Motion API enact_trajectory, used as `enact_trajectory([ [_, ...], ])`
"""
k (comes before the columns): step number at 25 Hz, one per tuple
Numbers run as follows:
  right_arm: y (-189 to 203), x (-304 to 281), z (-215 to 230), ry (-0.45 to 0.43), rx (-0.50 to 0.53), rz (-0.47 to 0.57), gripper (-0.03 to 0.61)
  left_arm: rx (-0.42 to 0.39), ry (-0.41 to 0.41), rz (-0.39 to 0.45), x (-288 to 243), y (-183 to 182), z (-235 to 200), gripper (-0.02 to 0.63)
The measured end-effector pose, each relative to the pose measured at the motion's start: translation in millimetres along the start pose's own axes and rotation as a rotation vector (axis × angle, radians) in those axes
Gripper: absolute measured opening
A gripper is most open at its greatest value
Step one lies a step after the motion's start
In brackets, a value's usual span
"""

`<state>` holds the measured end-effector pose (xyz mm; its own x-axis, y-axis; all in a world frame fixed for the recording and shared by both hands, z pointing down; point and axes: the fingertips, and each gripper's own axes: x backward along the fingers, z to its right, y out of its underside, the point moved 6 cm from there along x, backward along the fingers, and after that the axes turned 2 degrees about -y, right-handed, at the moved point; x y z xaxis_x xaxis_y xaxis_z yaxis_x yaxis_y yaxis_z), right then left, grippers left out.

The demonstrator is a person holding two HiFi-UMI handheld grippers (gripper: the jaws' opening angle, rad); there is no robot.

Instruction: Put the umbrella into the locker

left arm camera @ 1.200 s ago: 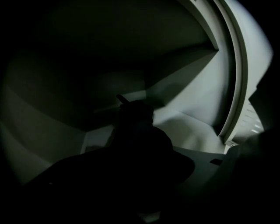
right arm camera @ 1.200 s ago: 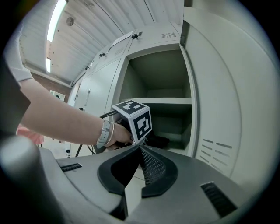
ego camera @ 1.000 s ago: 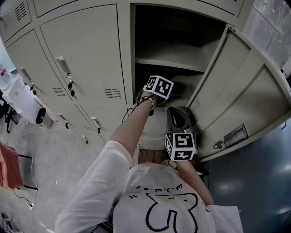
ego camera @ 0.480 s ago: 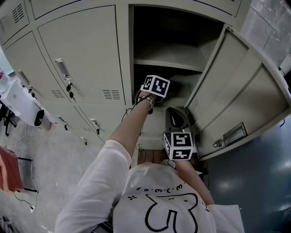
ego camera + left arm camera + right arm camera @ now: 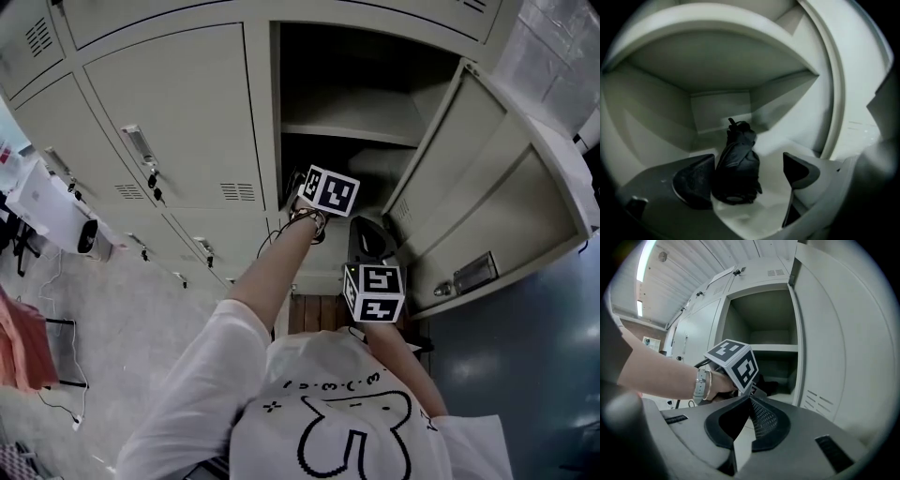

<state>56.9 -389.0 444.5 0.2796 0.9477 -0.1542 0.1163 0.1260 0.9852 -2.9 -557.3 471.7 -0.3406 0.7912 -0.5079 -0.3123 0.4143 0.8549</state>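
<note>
Black folded umbrella (image 5: 736, 173) lies low-centre on the locker (image 5: 719, 110) floor, between our left gripper's (image 5: 748, 164) jaws, just opened wide. Our right gripper (image 5: 749, 401) is pressed together, empty. From the head view we cannot see the umbrella.

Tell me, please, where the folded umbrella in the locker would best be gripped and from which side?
Probably the umbrella around its bundled middle, jaws across its width, coming in through the open front of the locker: it lies lengthwise with one end towards the opening, and the walls and shelf block other approaches.

Locker rm: rows of grey metal lockers (image 5: 169, 122).
</note>
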Motion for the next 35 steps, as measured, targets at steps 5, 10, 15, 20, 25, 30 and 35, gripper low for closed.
enact_trajectory([
  [5,-14,9,2,0.010,-0.054,-0.021,0.011,-0.023,0.090,0.032,27,-2,8,0.449],
  [10,-28,15,-1,-0.009,-0.041,-0.048,0.011,-0.017,0.143,0.107,57,-6,9,0.403],
  [15,-38,11,-5,-0.033,-0.030,-0.065,0.011,0.018,0.158,0.145,85,-7,0,0.360],
  [20,-40,14,-9,-0.044,-0.028,-0.066,0.011,0.039,0.179,0.182,111,-1,-4,0.302],
  [25,-49,18,-15,-0.083,-0.019,-0.028,0.011,0.072,0.212,0.219,139,2,-5,0.238],
  [30,-58,21,-19,-0.178,0.068,0.010,0.011,0.116,0.277,0.279,162,4,-4,0.158],
  [35,-66,27,-19,-0.247,0.160,0.027,0.011,0.074,0.203,0.304,182,9,-2,0.022],
])
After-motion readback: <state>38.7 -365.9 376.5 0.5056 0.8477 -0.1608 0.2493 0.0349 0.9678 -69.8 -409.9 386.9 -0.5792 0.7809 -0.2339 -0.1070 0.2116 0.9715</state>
